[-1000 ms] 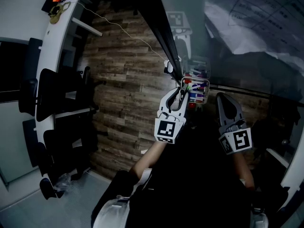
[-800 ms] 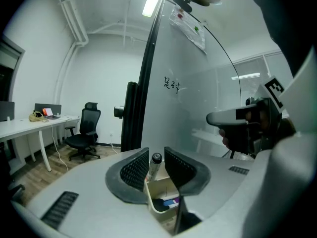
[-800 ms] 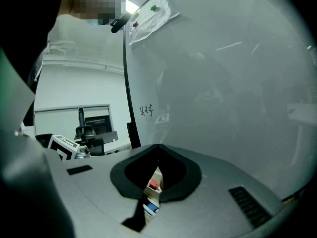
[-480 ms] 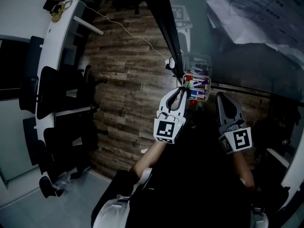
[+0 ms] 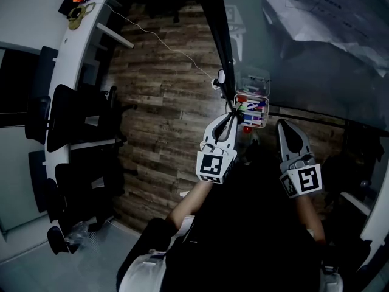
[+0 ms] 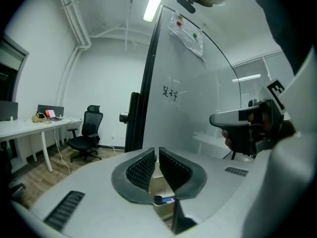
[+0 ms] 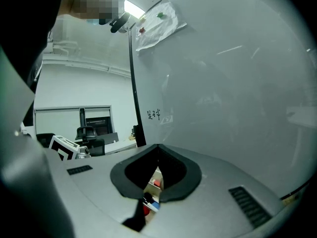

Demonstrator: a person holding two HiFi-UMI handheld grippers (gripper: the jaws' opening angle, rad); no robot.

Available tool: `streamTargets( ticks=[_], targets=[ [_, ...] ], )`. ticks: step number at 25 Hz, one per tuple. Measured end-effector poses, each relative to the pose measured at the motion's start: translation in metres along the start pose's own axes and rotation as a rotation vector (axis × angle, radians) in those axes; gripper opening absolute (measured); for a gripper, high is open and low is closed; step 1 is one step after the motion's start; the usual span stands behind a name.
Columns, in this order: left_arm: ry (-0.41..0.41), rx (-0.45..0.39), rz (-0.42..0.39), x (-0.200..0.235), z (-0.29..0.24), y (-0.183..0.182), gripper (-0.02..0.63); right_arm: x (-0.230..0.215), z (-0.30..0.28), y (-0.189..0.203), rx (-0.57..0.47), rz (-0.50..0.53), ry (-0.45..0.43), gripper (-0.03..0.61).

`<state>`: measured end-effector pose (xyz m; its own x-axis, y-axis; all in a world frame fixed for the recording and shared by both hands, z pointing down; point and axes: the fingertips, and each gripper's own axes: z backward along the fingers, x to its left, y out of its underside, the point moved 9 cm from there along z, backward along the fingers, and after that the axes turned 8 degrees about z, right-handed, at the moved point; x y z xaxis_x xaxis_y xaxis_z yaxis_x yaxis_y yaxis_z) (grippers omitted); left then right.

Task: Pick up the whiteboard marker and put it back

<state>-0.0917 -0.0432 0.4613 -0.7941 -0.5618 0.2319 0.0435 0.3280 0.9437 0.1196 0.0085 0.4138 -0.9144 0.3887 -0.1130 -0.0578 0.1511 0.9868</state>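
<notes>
**L tool at the marker tray, jaws down to a slit**

The markers [image 5: 252, 119] sit in the clear tray [image 5: 266, 111] stuck on the whiteboard [image 5: 316, 72]. Can't tell which one is the task's marker.

The L tool [image 5: 232, 115] is nearest. In the head view its tips are right at the tray's left end, so the markers lie just ahead & a bit below it. The R tool [image 5: 283, 126] is by the tray's other side, near but apart. The markers seem to lie longways along the board, i.e. across the L tool's line. They're small & dark, so not sure.

L tool's jaws have just been closing. Now there's only a thin slit btw them, w/ the pale tray showing through & a blue marker end [image 6: 164, 200] lower down. No marker looks pinched. R tool's jaws touch at the tips, nothing in them.

Markers in the tray fits 2 stories: one about to be grabbed, or one just put back.
</notes>
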Motion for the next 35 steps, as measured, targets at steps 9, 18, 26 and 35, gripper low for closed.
streamTargets(
  ticks=[9, 18, 26, 35],
  targets=[
    [0.005, -0.028, -0.007, -0.006, 0.009, -0.001, 0.009, 0.006, 0.012, 0.001, 0.0, 0.014, 0.008, 0.015],
    [0.023, -0.046, -0.026, -0.013, 0.026, -0.005, 0.008, 0.018, 0.026, 0.0, 0.0, 0.037, 0.018, 0.015],
    [0.038, -0.097, -0.055, -0.023, 0.054, -0.013, 0.008, 0.04, 0.042, 0.006, 0.012, 0.063, 0.025, 0.014],
    [0.043, -0.142, -0.029, -0.027, 0.074, -0.019, 0.008, 0.057, 0.052, 0.01, -0.011, 0.078, 0.042, 0.014]
  ],
)
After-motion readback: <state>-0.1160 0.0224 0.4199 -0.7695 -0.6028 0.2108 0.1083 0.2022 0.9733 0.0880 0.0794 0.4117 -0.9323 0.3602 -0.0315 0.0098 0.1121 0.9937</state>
